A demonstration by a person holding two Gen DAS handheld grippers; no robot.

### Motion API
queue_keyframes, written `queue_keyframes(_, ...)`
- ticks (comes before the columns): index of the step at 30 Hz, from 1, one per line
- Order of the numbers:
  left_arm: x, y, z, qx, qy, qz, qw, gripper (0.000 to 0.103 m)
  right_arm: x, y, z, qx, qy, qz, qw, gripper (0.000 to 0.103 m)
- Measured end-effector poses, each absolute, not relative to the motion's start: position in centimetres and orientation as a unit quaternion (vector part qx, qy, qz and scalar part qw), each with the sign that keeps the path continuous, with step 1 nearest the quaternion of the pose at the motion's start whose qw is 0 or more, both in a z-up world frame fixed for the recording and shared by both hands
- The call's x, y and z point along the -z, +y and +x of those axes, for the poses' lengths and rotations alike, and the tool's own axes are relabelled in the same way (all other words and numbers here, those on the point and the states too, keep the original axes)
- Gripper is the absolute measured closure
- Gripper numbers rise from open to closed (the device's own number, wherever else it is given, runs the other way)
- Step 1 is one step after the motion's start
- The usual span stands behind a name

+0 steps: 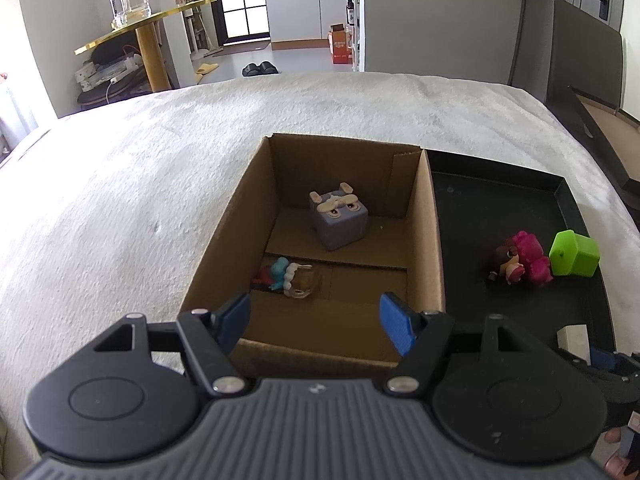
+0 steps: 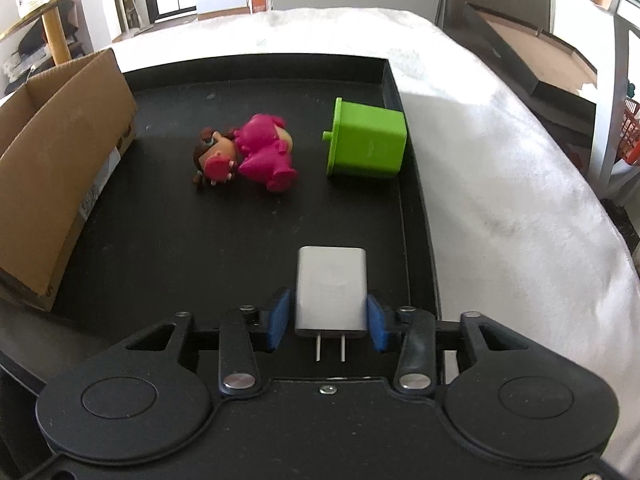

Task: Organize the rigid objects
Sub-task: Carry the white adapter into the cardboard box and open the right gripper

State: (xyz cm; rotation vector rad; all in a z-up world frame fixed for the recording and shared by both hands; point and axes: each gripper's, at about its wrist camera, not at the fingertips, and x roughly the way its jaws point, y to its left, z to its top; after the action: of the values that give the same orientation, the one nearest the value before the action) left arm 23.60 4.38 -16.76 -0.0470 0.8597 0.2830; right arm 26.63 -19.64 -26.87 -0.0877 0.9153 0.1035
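My left gripper is open and empty, just above the near wall of an open cardboard box. Inside the box lie a grey cube toy with a face and a small blue and clear figure. My right gripper is shut on a white plug charger, prongs pointing back at the camera, low over a black tray. On the tray lie a pink doll figure and a green cube. The doll, green cube and charger also show in the left wrist view.
Box and tray sit side by side on a white blanket-covered surface, the box left of the tray. A dark flat lid lies at the far right. A gold side table with jars stands beyond.
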Motion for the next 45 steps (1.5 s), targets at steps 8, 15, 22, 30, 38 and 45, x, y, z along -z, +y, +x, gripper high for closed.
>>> queue_keyframes(8,15.7,5.4,23.3,-0.14,0.405,-0.042,0.903,0.033,25.4,-19.2,26.0,-0.068,0.415,-0.047,0.906,0.067)
queue_keyframes(15,15.4,6.3,23.0,-0.138,0.399,-0.055,0.905,0.033,23.5,-19.0,25.9,-0.072,0.399,-0.036,0.913,0.067)
queue_keyframes(22,15.5,7.9,22.7,-0.138,0.396,-0.076,0.905,0.033,21.3,-18.0,26.4,-0.087,0.388,-0.031,0.917,0.067)
queue_keyframes(30,15.6,10.1,22.2,-0.137,0.392,-0.105,0.904,0.033,19.3,-16.6,26.8,-0.078,0.37,-0.037,0.925,0.067)
queue_keyframes(38,16.0,12.3,21.3,-0.134,0.383,-0.126,0.905,0.033,16.6,-14.4,26.6,-0.083,0.346,-0.037,0.934,0.066)
queue_keyframes(45,16.8,14.0,20.9,-0.132,0.381,-0.14,0.904,0.033,15.3,-11.6,26.4,-0.09,0.333,-0.048,0.937,0.066)
